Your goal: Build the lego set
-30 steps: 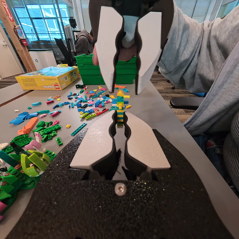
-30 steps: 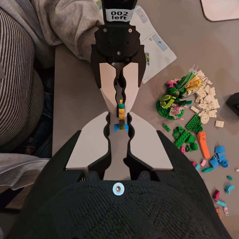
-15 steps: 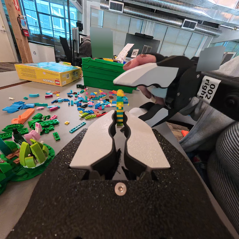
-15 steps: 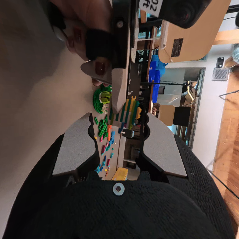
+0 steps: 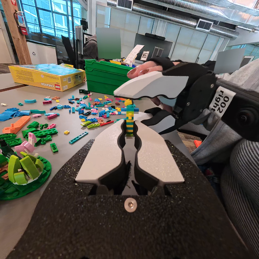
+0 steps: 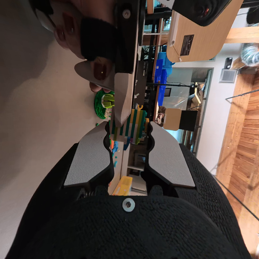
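My left gripper (image 5: pixel 129 123) is shut on the lower end of a thin striped lego stack (image 5: pixel 129 119) of yellow, teal and green plates and holds it upright above the grey table (image 5: pixel 67 123). My right gripper (image 5: pixel 128 106) comes in from the right, rolled on its side. Its upper finger (image 5: pixel 151 86) rests at the stack's yellow top piece (image 5: pixel 128 101). In the right wrist view the right gripper (image 6: pixel 127 124) is open with the striped stack (image 6: pixel 134 126) between its fingertips, close to both pads. One left finger (image 6: pixel 123 100) covers part of the stack.
Loose bricks (image 5: pixel 91 110) are scattered over the table's middle. A round green plate with lime leaves (image 5: pixel 25 175) sits at the near left, an orange separator (image 5: pixel 16 124) beyond it. A yellow box (image 5: pixel 47 75) and stacked green bins (image 5: pixel 106 77) stand at the back.
My right gripper has swung from pointing down over the stack to lying on its side at the right, and its fingers have closed in around the stack. My left gripper keeps hold.
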Demonstrator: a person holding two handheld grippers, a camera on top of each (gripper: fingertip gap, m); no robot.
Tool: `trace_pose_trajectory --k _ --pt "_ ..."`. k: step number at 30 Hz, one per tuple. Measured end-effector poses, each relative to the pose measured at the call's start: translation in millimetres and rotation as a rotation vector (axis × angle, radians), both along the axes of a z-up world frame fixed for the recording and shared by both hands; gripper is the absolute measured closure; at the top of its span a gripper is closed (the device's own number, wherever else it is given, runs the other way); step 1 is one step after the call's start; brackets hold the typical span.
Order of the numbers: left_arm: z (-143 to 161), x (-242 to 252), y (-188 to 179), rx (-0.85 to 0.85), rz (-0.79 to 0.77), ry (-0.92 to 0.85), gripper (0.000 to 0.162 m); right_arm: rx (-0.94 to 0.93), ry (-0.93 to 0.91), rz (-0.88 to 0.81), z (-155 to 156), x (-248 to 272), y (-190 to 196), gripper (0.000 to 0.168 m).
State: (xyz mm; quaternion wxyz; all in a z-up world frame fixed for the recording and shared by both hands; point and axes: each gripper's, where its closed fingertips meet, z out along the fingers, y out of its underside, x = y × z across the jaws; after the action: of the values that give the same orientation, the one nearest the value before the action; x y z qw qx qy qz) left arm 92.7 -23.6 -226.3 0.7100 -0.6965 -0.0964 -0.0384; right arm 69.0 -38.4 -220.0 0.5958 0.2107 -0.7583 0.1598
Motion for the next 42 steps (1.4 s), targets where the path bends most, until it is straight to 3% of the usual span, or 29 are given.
trace_pose_trajectory --k 6,26,42 --pt "-1 -1 0 -0.002 0.002 -0.015 0.154 0.068 0.072 -0.009 1 0 0 0.118" --pt "-11 8 6 -0.104 -0.015 0.046 0.152 0.179 -0.114 0.039 -11 10 6 0.118" --pt "0 12 7 0.004 -0.058 -0.011 0.151 0.016 -0.203 0.077 -5 16 4 0.119"
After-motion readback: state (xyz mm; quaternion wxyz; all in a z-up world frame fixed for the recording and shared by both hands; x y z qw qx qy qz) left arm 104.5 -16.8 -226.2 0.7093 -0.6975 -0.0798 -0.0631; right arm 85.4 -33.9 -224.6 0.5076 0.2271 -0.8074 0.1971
